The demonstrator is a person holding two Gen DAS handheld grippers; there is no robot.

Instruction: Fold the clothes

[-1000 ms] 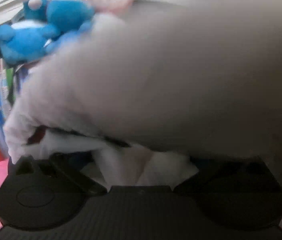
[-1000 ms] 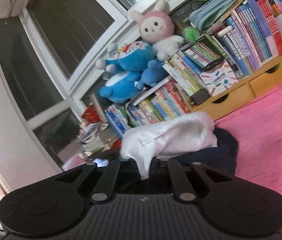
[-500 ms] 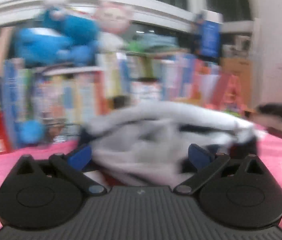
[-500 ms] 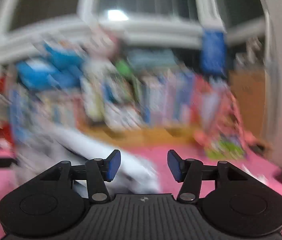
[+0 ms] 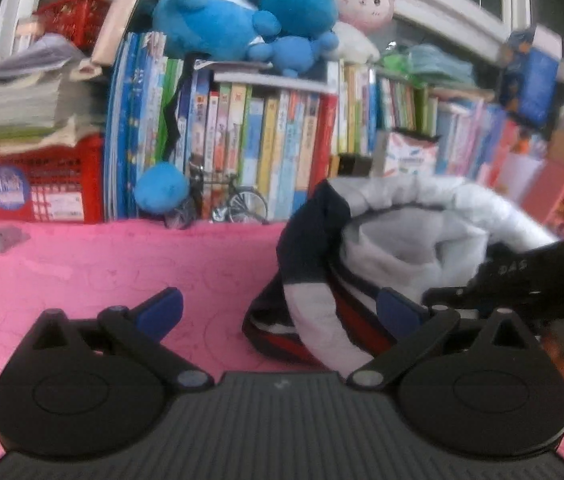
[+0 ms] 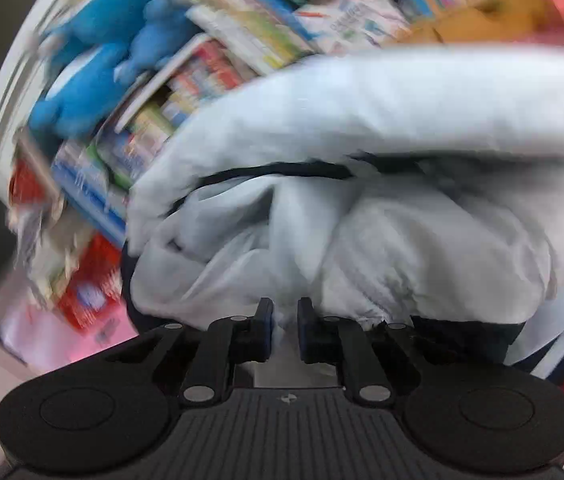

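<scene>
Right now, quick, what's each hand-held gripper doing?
Left hand-held gripper: open, holding nothing, garment beside it.
Right hand-held gripper: jaws closing on a fold of the garment.

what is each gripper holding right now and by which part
The right gripper is closing on a fold of the white garment at its near edge. The left gripper is open, holding nothing.

Left gripper [image 5: 279,306], matte black ribbed housing, two round side discs, black linkage arms with silver pivot screws, blue finger pads [image 5: 161,309], right gripper [image 6: 284,330], same black ribbed body, discs, silver screws, small pale mark at housing centre
</scene>
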